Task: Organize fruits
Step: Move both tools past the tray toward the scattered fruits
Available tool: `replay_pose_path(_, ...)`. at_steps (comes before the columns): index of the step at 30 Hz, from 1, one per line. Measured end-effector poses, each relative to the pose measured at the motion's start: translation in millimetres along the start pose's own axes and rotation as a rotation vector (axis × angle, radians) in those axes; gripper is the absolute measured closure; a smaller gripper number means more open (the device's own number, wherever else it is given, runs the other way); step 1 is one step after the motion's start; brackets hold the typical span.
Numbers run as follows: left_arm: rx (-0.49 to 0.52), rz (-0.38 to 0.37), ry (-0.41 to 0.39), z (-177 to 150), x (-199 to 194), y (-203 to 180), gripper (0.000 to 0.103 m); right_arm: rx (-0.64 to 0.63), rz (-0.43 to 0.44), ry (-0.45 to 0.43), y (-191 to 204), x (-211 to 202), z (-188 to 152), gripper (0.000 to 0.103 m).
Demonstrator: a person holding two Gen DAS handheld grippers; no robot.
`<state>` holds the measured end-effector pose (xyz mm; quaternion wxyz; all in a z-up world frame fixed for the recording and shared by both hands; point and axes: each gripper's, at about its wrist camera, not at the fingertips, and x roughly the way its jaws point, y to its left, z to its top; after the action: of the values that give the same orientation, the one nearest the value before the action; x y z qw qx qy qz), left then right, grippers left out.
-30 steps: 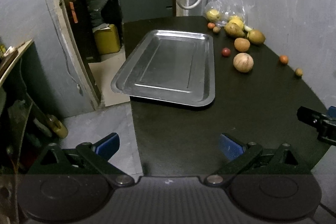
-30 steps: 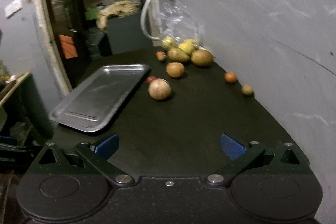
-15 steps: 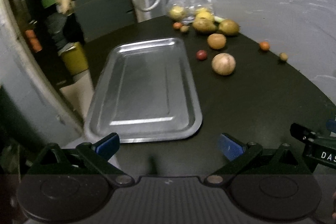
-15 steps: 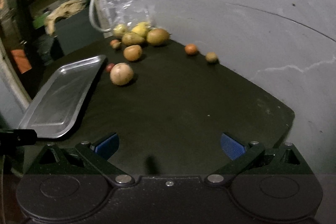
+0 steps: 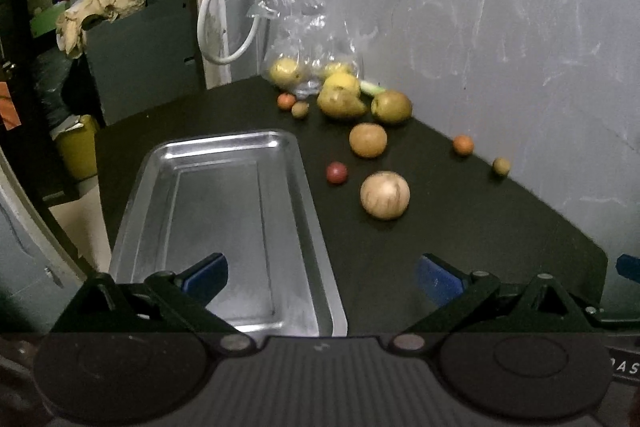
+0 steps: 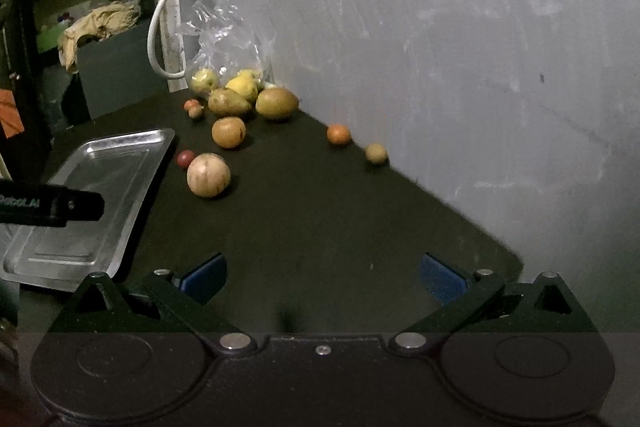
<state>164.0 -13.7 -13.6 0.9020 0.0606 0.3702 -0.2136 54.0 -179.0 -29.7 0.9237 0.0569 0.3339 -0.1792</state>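
Both tongs gaping, empty; fruits (image 5: 385, 195) scattered (mostly yellow-brown) beside tray (image 5: 308, 187)

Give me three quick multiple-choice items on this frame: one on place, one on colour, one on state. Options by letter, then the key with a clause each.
1. Where does the big pale round fruit lie?
A. in the tray
B. on the dark table, right of the tray
C. inside the plastic bag

2. What colour is the small fruit nearest the tray's right rim?
A. red
B. blue
C. white

3. What is in the metal tray?
A. nothing
B. two pears
C. the bag

Key: B, it sits on the table clear of the tray; A, it shows red in both views; A, the tray's floor is bare metal, and both grippers, left and right, are open and hold nothing.
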Motion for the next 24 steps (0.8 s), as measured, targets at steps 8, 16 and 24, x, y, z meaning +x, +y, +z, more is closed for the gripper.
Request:
replay_pose_path(8,-0.012,-0.004,0.017,6,9,13,0.001,-0.06,0.013,-0.034,15,13,29,0.0)
replay_pose_path(16,-0.089,0.095,0.055,16,26,34,0.001,-0.192,0.16,0.036,41,48,37,0.001)
replay_pose_path(24,-0.066,0.134,0.068,38,57,29,0.001,-0.331,0.286,0.076,53,77,46,0.001)
